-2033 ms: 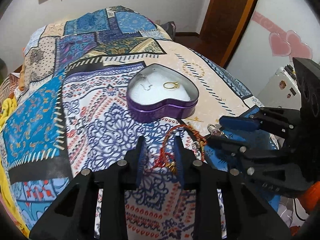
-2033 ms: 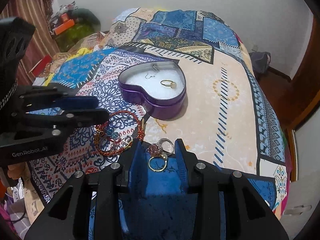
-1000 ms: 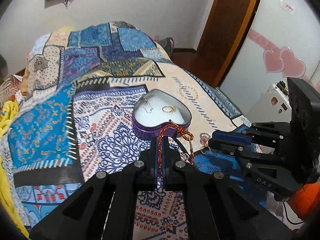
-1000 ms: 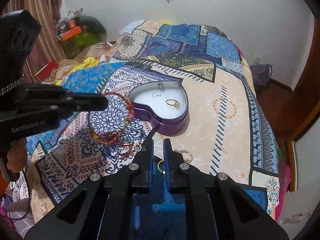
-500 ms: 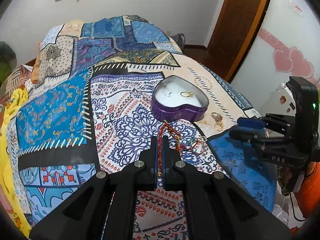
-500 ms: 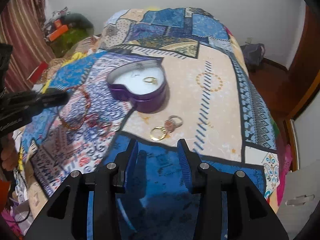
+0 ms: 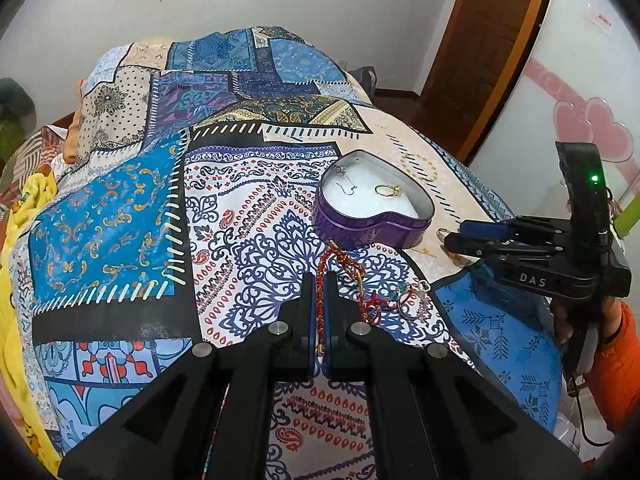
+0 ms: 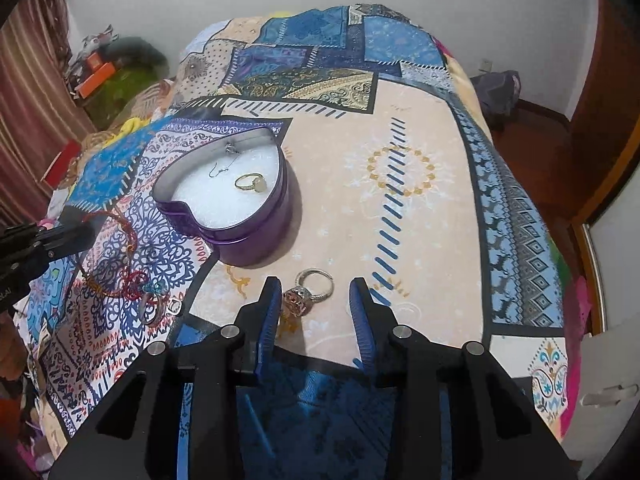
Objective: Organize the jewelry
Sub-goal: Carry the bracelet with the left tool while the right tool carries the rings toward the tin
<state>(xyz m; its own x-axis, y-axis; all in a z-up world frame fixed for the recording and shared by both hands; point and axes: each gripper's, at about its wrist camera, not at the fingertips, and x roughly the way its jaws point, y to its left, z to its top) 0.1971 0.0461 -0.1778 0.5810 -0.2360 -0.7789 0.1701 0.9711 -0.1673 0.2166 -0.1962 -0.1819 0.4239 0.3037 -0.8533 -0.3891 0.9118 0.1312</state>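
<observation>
A purple heart-shaped tin (image 7: pixel 372 228) (image 8: pixel 256 240) sits on the patterned bedspread, holding a gold ring (image 7: pixel 387 189) (image 8: pixel 250 182) and an earring (image 8: pixel 224 162). My left gripper (image 7: pixel 319 280) is shut on a red and gold braided bracelet (image 7: pixel 340 258), which trails toward a small pile of trinkets and rings (image 7: pixel 404 300) (image 8: pixel 150 296). My right gripper (image 8: pixel 316 292) is open just above the bed, its fingers on either side of a silver ring (image 8: pixel 316 280) and a pink-stoned ring (image 8: pixel 296 300). The right gripper also shows in the left wrist view (image 7: pixel 472 236).
The bed's quilt (image 8: pixel 400 168) fills both views. A wooden door (image 7: pixel 492 40) and a white wall with pink hearts (image 7: pixel 588 128) stand to the right. Clutter and a curtain (image 8: pixel 36 92) lie left of the bed. A dark bag (image 8: pixel 498 92) lies on the floor.
My left gripper closed on the bracelet and lifted it, then drew it back to the left. My right gripper closed near the rings, then opened and now straddles them.
</observation>
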